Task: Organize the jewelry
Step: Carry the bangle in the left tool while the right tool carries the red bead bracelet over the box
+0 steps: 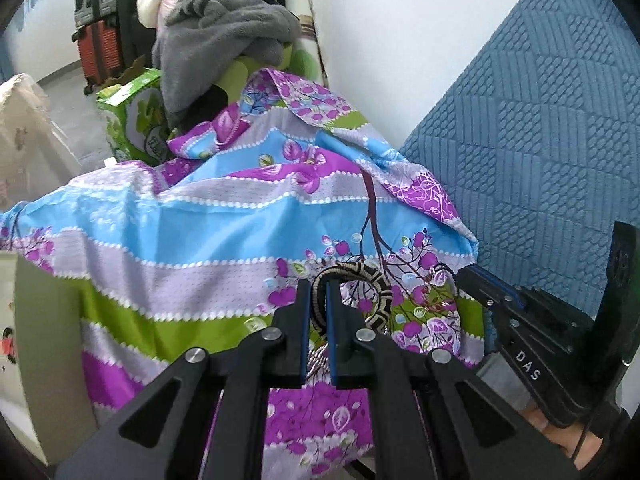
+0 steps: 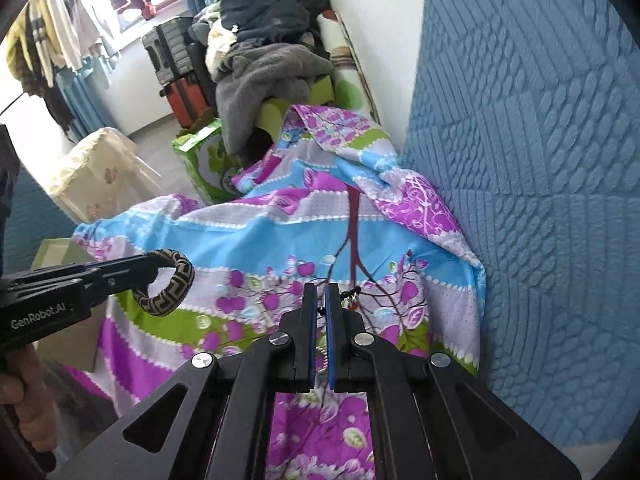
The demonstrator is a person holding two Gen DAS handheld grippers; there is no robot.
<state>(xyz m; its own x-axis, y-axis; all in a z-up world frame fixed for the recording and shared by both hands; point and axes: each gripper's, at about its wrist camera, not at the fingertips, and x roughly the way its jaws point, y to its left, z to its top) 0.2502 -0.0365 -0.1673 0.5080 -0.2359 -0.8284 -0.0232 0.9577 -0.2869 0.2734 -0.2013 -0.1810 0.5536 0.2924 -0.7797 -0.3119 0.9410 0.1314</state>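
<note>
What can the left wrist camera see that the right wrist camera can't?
Only the left wrist view shows the left gripper from behind, its jaws shut on the patterned bangle, plus a DAS label on the right gripper's side.

Only the right wrist view shows the whole bangle hanging in the air, clothes on a rail, and small dark beads in the right gripper.

Both show the flowery cloth, the blue quilted panel and the grey fleece pile.
</note>
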